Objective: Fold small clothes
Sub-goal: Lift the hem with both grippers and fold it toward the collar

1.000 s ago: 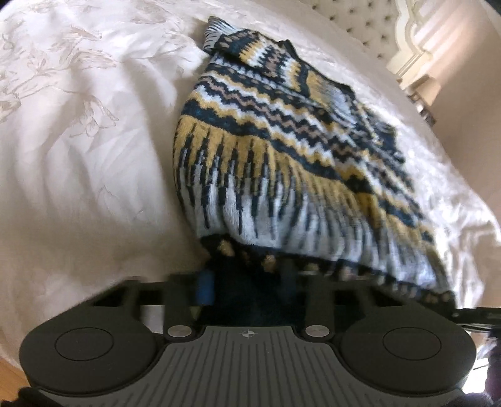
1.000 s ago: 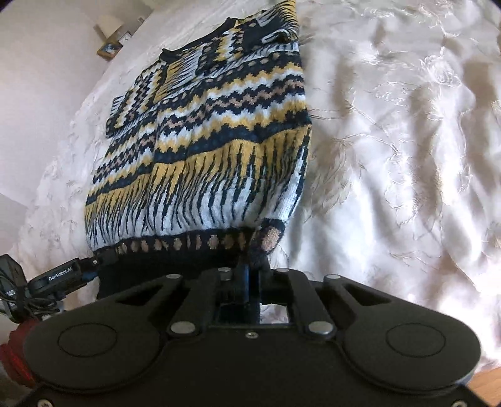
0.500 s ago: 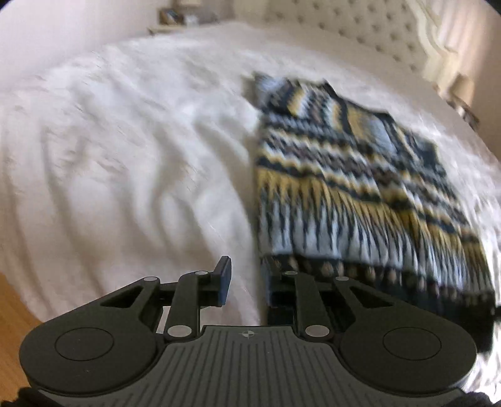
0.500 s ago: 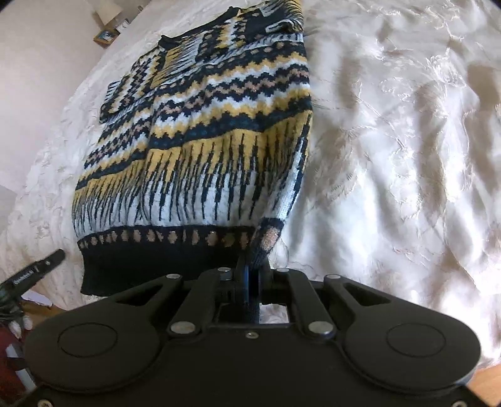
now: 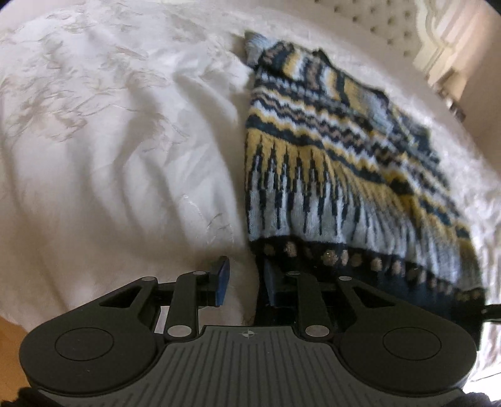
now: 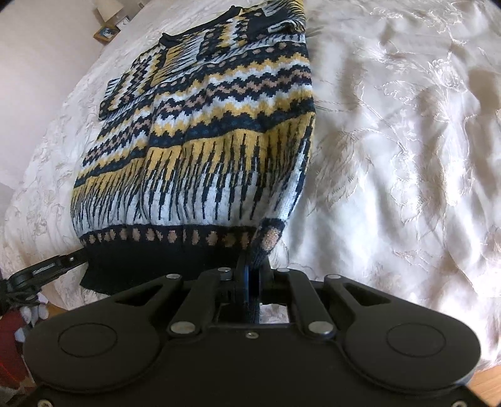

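On the white embroidered bedspread (image 6: 407, 131), patterned knit sweater (image 6: 219, 141) lies flat, long axis running away from both grippers, dark ribbed hem nearest. Right gripper (image 6: 250, 275) clamped on hem's right corner. Left gripper (image 5: 245, 281) jaws apart, nothing between them, hem's left corner just beside its right finger. Knit thick, soft, floppy.

Home bedroom: bed with white embroidered bedspread (image 5: 119, 150), tufted cream headboard (image 5: 379, 22), bedside table with lamp (image 6: 108, 9), framed picture (image 6: 105, 33), wood floor (image 5: 12, 338).
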`<control>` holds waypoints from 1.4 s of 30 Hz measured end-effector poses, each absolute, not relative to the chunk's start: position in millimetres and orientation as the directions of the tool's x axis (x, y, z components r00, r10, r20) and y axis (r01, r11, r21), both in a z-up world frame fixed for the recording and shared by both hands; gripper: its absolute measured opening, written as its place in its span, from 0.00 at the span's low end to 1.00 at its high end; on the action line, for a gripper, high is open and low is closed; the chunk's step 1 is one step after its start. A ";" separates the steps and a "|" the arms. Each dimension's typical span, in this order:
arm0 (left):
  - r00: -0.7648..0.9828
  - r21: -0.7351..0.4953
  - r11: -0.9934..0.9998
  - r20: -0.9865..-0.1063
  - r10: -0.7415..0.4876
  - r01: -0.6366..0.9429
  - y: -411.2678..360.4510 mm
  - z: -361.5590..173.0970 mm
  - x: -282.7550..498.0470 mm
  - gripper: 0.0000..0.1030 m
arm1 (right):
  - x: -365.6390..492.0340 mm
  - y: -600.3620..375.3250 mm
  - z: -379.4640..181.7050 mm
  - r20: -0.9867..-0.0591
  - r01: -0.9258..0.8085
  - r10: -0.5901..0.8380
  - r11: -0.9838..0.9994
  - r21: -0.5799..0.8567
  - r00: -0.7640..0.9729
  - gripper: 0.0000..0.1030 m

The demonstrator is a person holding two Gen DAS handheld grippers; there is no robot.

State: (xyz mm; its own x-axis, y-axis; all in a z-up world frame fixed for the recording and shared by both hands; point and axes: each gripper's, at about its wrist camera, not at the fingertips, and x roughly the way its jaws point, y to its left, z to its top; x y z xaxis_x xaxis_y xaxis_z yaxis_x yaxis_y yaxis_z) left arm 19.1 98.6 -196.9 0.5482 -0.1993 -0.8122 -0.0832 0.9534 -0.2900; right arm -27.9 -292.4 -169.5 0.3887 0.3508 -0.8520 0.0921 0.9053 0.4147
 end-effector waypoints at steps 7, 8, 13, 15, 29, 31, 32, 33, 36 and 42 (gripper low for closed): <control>0.540 -0.353 0.934 -0.799 -0.266 -0.061 95.3 -201.7 15.6 0.25 | -26.8 -291.3 -173.3 -0.858 0.099 0.345 0.907 0.409 0.381 0.13; 0.531 -0.356 0.933 -0.802 -0.274 -0.057 91.8 -204.8 18.4 0.25 | -26.5 -290.9 -174.0 -0.859 0.100 0.344 0.908 0.408 0.378 0.13; 0.518 -0.348 0.937 -0.809 -0.278 -0.041 80.7 -212.7 37.5 0.29 | -25.2 -290.1 -173.8 -0.863 0.095 0.345 0.910 0.404 0.369 0.13; 0.515 -0.357 0.933 -0.809 -0.283 -0.048 81.4 -214.0 39.9 0.30 | -24.4 -289.5 -173.9 -0.864 0.092 0.345 0.911 0.402 0.366 0.14; 0.544 -0.408 0.912 -0.760 -0.356 0.026 83.7 -193.9 33.7 0.10 | -33.2 -297.1 -171.9 -0.829 0.128 0.380 0.876 0.465 0.410 0.13; 0.574 -0.450 0.893 -0.728 -0.375 0.012 88.8 -185.2 29.3 0.10 | -34.7 -299.4 -166.5 -0.814 0.129 0.390 0.866 0.483 0.431 0.13; 0.595 -0.478 0.879 -0.705 -0.387 0.006 92.4 -180.0 27.0 0.10 | -35.6 -301.3 -164.1 -0.806 0.134 0.394 0.859 0.494 0.441 0.12; 0.611 -0.495 0.869 -0.689 -0.390 -0.003 95.1 -174.9 26.0 0.10 | -36.1 -302.9 -161.9 -0.797 0.140 0.400 0.851 0.507 0.453 0.12; 0.634 -0.508 0.861 -0.664 -0.396 0.007 97.2 -158.4 30.4 0.09 | -37.5 -308.3 -152.2 -0.748 0.151 0.432 0.809 0.568 0.504 0.12; 0.669 -0.516 0.855 -0.621 -0.407 0.041 98.5 -130.5 58.8 0.09 | -20.8 -313.5 -131.0 -0.666 0.143 0.463 0.750 0.646 0.585 0.12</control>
